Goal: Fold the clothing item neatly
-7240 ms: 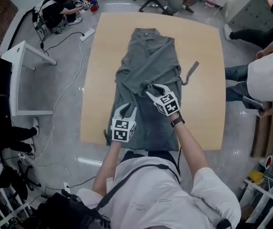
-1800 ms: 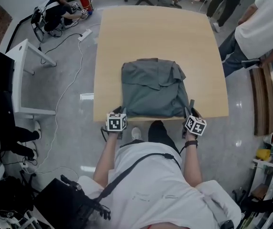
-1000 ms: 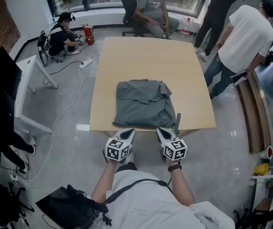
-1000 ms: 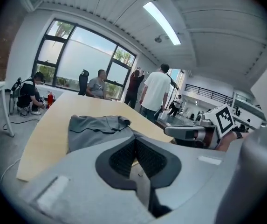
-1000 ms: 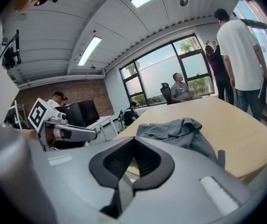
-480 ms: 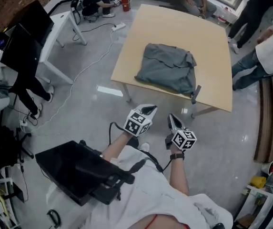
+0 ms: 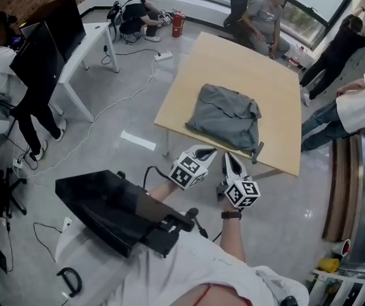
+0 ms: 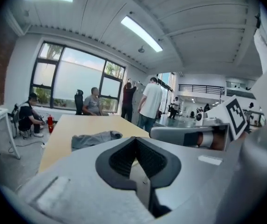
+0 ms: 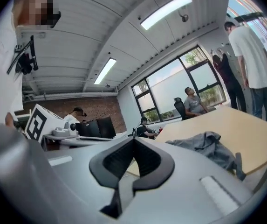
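- garment (image 7: 225, 116): a compact grey bundle, roughly rectangular, lying on the counter (image 7: 233, 56) toward its near edge. nothing else is on the counter.
- fold quality: upper layers look lumpy on the right side and the outline isn't square. a strap end (image 7: 257, 152) sticks out at the near right corner and hangs over the counter edge.
- left hand-held gripper (image 7: 204, 152): jaws pressed together, nothing between them. it is held in front of the body, off the counter and well apart from the garment.
- right hand-held gripper (image 7: 230, 161): same, jaws closed on nothing. it sits just beside the left one, also clear of the counter.
- both gripper views look across at the bundle from a distance, with neither touching cloth.
- judgement on progress: the folding proper appears done, since the item is reduced to one small stack and both tools are empty and away.
- left to do, if neatness counts: tuck the loose strap in and flatten the raised right side.
- the stance reads more like the end of the task than a pause mid-fold.
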A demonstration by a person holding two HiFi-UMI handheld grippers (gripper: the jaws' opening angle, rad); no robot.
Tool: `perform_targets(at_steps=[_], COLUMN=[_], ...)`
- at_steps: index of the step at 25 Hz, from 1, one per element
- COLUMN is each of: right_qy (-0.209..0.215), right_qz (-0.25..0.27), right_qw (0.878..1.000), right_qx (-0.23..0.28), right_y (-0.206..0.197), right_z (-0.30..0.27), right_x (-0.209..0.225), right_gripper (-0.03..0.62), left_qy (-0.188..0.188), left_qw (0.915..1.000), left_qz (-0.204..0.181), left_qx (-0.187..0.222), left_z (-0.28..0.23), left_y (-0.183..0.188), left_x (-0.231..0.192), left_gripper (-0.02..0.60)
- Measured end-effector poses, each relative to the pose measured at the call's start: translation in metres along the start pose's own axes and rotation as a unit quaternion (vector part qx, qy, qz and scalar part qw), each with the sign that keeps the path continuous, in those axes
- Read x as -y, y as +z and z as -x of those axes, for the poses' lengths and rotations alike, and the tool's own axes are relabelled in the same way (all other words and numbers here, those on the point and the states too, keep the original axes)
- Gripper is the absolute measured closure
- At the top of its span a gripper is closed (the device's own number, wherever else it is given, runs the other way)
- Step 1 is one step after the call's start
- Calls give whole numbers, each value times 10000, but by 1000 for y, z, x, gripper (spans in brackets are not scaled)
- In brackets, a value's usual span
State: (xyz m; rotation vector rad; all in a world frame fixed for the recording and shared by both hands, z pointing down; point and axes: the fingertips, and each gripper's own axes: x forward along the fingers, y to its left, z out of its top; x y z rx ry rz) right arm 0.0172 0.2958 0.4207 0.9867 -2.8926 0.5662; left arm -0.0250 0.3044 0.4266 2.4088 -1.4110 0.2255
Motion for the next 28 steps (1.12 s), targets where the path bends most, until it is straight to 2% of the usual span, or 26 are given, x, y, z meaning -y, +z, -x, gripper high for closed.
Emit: perform_targets(at_steps=[4, 7, 9, 13, 23, 28], right_qy=[-486, -777, -909, -1105, -1006, -1138], right_qz=[634, 703, 577, 459, 389, 262], right_qw=[9967, 9942, 9939, 9925, 9942, 9931], right_qx=[153, 249, 256, 256, -44, -110], right_y=[39, 52, 53, 47, 5, -8], right_z=[-21, -25, -23, -19, 3, 16], right_x=[-16, -16, -12, -12, -34, -24], right_gripper=[588, 588, 588, 588, 588, 588], left_qy=[592, 711, 800, 926, 749, 578], left_qw=[9936, 9895, 9882, 9875, 9921, 9942], left_qz=[98, -73, -151, -55, -41, -129], left_qx=[956, 1259, 1301, 1272, 1005, 893], left_z=[26, 44, 54, 65, 60, 54], left_y=[62, 80, 81, 70, 39, 30], left_x=[-36, -46, -52, -65, -52, -40], left_gripper=[581, 581, 581, 581, 581, 581])
